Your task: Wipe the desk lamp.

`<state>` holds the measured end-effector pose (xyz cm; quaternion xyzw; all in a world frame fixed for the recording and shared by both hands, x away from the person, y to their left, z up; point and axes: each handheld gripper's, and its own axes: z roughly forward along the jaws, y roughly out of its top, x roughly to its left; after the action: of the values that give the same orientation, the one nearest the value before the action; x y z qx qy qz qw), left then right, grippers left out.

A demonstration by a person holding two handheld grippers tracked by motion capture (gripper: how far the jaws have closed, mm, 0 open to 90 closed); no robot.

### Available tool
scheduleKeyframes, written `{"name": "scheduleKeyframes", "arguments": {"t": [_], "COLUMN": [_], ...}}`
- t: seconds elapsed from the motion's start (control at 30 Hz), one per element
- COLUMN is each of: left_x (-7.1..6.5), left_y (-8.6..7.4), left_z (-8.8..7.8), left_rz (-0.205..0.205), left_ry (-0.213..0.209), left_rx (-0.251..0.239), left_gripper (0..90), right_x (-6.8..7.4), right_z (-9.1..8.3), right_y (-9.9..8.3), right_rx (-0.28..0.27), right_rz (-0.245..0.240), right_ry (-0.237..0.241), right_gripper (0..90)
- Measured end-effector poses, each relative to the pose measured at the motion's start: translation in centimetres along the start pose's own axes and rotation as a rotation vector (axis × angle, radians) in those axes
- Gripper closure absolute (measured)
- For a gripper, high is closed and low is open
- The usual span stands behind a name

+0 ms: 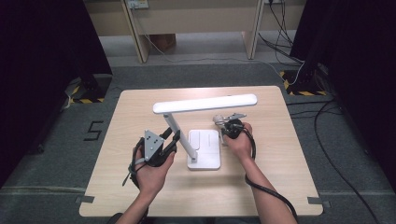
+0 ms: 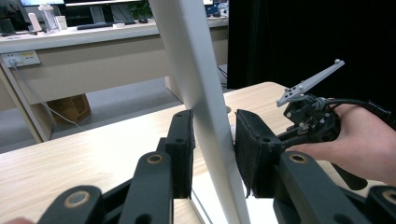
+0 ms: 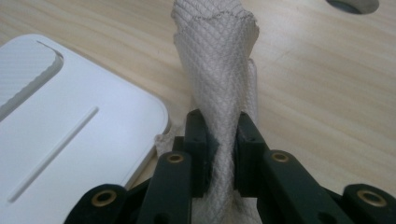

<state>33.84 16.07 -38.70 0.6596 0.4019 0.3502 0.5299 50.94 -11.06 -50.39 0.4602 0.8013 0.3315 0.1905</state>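
The white desk lamp (image 1: 204, 148) is standing mid-table, its arm (image 2: 201, 107) being straddled by the left gripper (image 2: 212, 154), jaws spread, barely touching. Just right of the lamp's base (image 3: 70, 140), a beige cloth (image 3: 219, 70) is being pinched by the right gripper (image 3: 219, 154).

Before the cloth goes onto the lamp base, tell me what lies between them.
Nothing visible. The right gripper pinches the cloth just beside the white lamp base, with bare tabletop between them. The left gripper brackets the lamp's arm, above the base.
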Motion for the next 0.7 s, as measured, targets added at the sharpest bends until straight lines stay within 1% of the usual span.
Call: {"name": "scheduleKeyframes", "arguments": {"t": [0.03, 0.27, 0.37, 0.4, 0.5, 0.57, 0.6, 0.67, 0.7], "left_x": [-0.1, -0.3, -0.1, 0.0, 0.4, 0.6, 0.7, 0.7, 0.8], "left_y": [0.0, 0.0, -0.1, -0.1, -0.1, 0.0, 0.0, -0.2, -0.3], "left_z": [0.0, -0.2, -0.1, -0.1, -0.2, -0.3, -0.4, -0.8, -1.0], "left_rz": [0.0, 0.005, -0.005, -0.009, -0.025, -0.005, -0.004, 0.0, 0.016], "left_ry": [-0.002, -0.014, -0.025, -0.034, -0.064, -0.083, -0.106, -0.135, -0.144], "left_rx": [0.0, 0.004, 0.002, -0.003, -0.017, -0.015, -0.007, -0.011, -0.01], "left_gripper": [67.2, 66.7, 65.7, 64.2, 56.4, 50.5, 47.4, 44.8, 43.5], "right_x": [0.0, 0.4, 0.3, 0.3, 0.1, -0.1, -0.2, -0.5, -0.6], "right_z": [0.1, 0.2, 0.1, 0.0, -0.6, -1.1, -1.4, -2.1, -2.6], "right_y": [-0.1, -0.1, -0.1, -0.1, -0.3, -0.4, -0.5, -0.7, -0.8], "right_rx": [-0.006, -0.005, -0.001, -0.003, -0.028, -0.044, -0.055, -0.079, -0.088], "right_rz": [-0.007, 0.02, 0.034, 0.037, 0.024, 0.021, 0.015, 0.008, 0.017], "right_ry": [0.005, 0.021, 0.02, 0.02, 0.023, 0.028, 0.025, 0.03, 0.037], "right_gripper": [78.8, 74.6, 67.8, 64.8, 56.9, 54.0, 52.7, 49.9, 49.0]}}
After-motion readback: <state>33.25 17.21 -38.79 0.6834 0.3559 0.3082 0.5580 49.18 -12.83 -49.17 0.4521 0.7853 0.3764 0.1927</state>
